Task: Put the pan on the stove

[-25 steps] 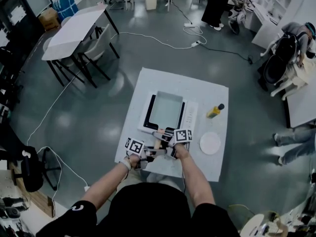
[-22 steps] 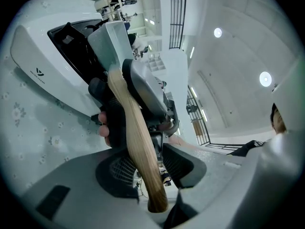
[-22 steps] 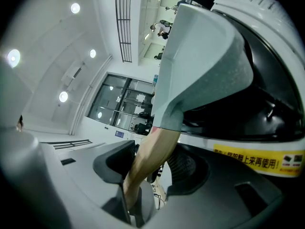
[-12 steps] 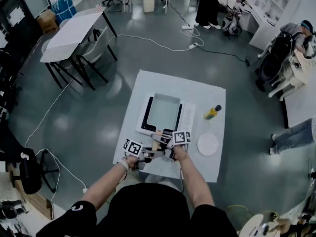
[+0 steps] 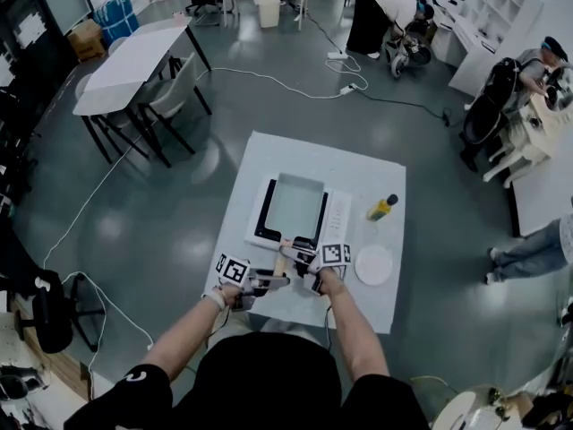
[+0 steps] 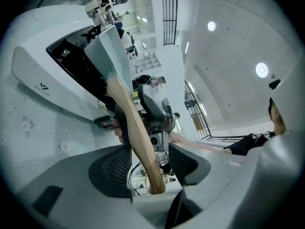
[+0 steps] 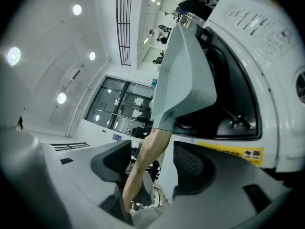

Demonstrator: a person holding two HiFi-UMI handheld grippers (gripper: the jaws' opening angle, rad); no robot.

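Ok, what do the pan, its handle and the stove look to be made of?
The handle is likely wood: matt tan with faint grain. The pan is probably coated metal: smooth, pale grey-green. The stove seems to have a glossy white plastic casing and a dark glass-like top.

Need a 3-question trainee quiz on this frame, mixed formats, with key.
1. True or false: the pan sits on the stove.
2. What stands between the fingers of the left gripper and of the right gripper? A) a spoon B) the pan's handle C) nothing
3. Fill in: right of the stove are a yellow bottle and a white ____.
Key: 1 true. 2 B; both grippers' fingers have just been opening and stand apart round it. 3 plate.
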